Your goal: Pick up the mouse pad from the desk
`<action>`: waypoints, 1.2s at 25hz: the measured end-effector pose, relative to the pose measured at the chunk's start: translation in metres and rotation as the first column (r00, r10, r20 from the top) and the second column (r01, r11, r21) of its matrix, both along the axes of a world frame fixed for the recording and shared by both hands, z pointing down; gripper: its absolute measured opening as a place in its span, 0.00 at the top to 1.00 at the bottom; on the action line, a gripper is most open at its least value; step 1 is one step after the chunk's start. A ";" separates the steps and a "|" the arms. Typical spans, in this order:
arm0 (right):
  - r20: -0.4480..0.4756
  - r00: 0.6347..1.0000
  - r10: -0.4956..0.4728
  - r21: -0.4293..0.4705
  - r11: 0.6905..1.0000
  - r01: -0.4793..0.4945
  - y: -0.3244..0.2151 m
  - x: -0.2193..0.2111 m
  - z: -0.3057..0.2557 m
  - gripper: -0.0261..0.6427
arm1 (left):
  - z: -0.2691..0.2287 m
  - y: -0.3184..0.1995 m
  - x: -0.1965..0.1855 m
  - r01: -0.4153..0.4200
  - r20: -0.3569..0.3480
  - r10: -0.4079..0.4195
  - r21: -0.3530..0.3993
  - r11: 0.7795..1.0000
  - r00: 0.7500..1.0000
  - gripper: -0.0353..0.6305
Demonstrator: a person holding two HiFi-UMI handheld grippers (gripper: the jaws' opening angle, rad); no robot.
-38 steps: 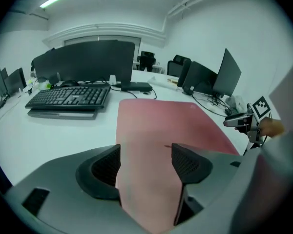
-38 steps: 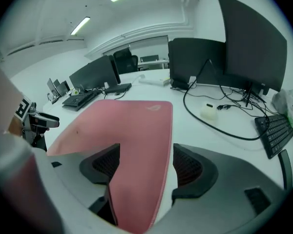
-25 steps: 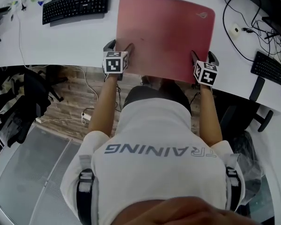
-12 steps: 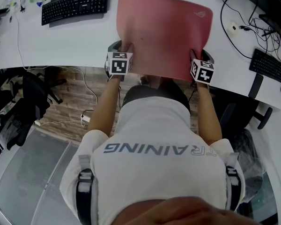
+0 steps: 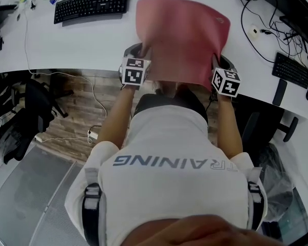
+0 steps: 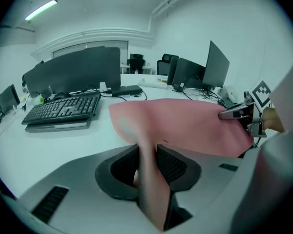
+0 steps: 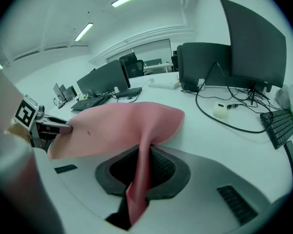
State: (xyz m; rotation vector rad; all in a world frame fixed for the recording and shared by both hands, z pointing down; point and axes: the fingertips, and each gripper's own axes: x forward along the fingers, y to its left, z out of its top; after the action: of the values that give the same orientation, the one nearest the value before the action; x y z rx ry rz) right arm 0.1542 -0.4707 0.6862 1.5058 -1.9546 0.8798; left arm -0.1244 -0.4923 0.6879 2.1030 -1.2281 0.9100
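Note:
A large pink mouse pad lies on the white desk, its near edge raised and curling upward. My left gripper holds the near-left corner and my right gripper the near-right corner. The jaws of both have just been closing, with the pad between them. In the left gripper view the pad is folded up between the jaws of the left gripper. In the right gripper view a fold of the pad is pinched in the right gripper. The pad's far edge still rests on the desk.
A black keyboard lies beyond the pad to the left, and another keyboard at the right. Cables and a small white object lie right of the pad. Monitors stand at the back. An office chair is under the desk's left side.
Both grippers went from open at the pad's near corners to shut on them and rose. The pad's near edge lifted off the desk and the pad bowed.

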 end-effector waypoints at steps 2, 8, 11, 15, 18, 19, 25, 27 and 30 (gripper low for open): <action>0.000 1.000 0.003 0.031 1.000 -0.003 0.004 -0.006 -0.015 0.87 | -0.012 0.005 -0.002 0.001 -0.015 0.000 0.028 1.000 1.000 0.75; 0.015 0.999 0.046 0.140 0.989 -0.048 0.014 -0.012 -0.067 0.87 | -0.058 0.007 -0.013 0.024 -0.089 -0.012 0.131 0.991 0.996 0.77; 0.008 0.998 0.059 0.219 0.974 -0.059 0.018 -0.016 -0.102 0.88 | -0.091 0.006 -0.013 0.026 -0.129 0.000 0.198 0.980 0.992 0.79; -0.006 0.997 0.075 0.338 0.938 -0.069 0.021 -0.022 -0.154 0.88 | -0.141 0.005 -0.015 0.042 -0.191 0.016 0.297 0.954 0.982 0.81; -0.008 0.996 0.089 0.421 0.904 -0.078 0.024 -0.023 -0.195 0.88 | -0.181 0.006 -0.018 0.057 -0.230 0.033 0.373 0.926 0.973 0.81; -0.010 0.996 0.093 0.447 0.891 -0.079 0.026 -0.024 -0.209 0.88 | -0.195 0.007 -0.018 0.060 -0.241 0.040 0.397 0.916 0.970 0.81; -0.027 0.994 0.107 0.585 0.808 -0.071 0.036 -0.026 -0.285 0.88 | -0.273 0.014 -0.018 0.066 -0.282 0.102 0.529 0.846 0.954 0.81; -0.026 0.993 0.114 0.621 0.780 -0.073 0.041 -0.025 -0.306 0.88 | -0.297 0.017 -0.016 0.071 -0.292 0.120 0.568 0.820 0.949 0.81; -0.025 0.992 0.124 0.668 0.741 -0.076 0.050 -0.024 -0.335 0.88 | -0.328 0.025 -0.015 0.079 -0.303 0.143 0.616 0.783 0.942 0.81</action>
State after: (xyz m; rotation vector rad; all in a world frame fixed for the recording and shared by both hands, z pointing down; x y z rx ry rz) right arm 0.1300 -0.4209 0.3515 2.0079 -2.2820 0.1247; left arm -0.1396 -0.4672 0.3600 2.6488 -1.4343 0.1100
